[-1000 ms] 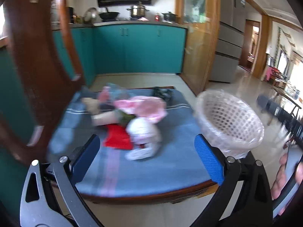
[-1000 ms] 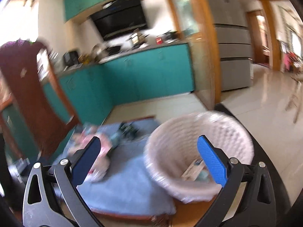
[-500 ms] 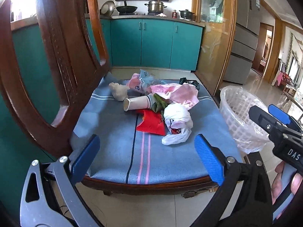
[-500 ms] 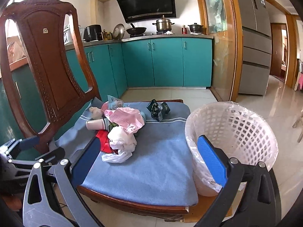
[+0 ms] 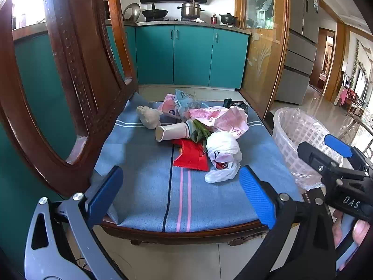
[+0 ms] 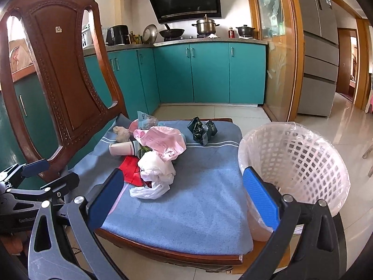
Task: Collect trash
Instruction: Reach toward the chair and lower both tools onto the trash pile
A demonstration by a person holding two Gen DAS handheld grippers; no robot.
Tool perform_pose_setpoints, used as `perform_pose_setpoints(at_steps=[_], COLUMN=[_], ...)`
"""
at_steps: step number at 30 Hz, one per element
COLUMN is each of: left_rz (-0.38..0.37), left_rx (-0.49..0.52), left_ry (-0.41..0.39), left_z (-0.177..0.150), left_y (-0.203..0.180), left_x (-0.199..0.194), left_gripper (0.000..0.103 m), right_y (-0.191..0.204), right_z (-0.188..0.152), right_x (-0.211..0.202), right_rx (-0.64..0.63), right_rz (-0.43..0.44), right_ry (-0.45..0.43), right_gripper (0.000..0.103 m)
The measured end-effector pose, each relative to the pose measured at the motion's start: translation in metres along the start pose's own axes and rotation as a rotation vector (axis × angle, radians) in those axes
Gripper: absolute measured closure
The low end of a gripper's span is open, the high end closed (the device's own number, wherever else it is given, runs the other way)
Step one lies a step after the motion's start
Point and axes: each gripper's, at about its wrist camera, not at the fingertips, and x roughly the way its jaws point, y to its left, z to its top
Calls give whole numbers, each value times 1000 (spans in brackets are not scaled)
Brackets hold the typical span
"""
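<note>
Two grippers, both empty and spread wide, now face the chair [image 6: 53,74] squarely. A second ago our views were smeared by a swing, and the bin seemed to sit almost under the right gripper [image 6: 184,196]; half a second ago the picture sharpened, and since then it has barely shifted. We judge that the approach is over and that we are lined up for a first pick, with nothing collected in this pass yet.

Trash lies in one loose heap on the blue seat cloth [image 5: 149,186], toward the chair's back. Nearest the chair's front edge is a crumpled white bag [image 5: 223,154], soft and knotted, partly over a flat red wrapper [image 5: 192,156]. Behind them a paper cup [image 5: 173,132] lies on its side, mouth toward the chair's back, touching green stalks. A pink bag [image 5: 223,119], a pale blue packet and a beige lump sit farther back; a dark wrapper [image 6: 202,129] lies apart near the seat's far corner.

Our left gripper [image 5: 179,196] hangs before the seat's front edge. The lined white bin [image 6: 296,163] stands just beside the chair on the bin-side corner, its mouth open.
</note>
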Motion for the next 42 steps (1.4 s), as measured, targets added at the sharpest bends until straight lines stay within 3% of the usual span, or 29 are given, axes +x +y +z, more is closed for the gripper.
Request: perform_pose_setpoints(at_steps=[20, 29, 37, 42], left_rz=[1, 45, 71, 80], left_rx=[4, -14, -6, -11], left_ry=[11, -6, 125, 217], left_z=[-1, 18, 75, 97], left_y=[-7, 14, 37, 47], left_x=[4, 16, 98, 148], left_gripper=[3, 3, 4, 4], right_y=[-7, -10, -21, -30], right_z=[1, 4, 16, 52], right_x=[-7, -6, 20, 62], right_rx=[7, 27, 28, -9], right_rz=[-1, 5, 28, -6], right_ry=[-10, -8, 62, 147], right_gripper=[3, 4, 4, 4])
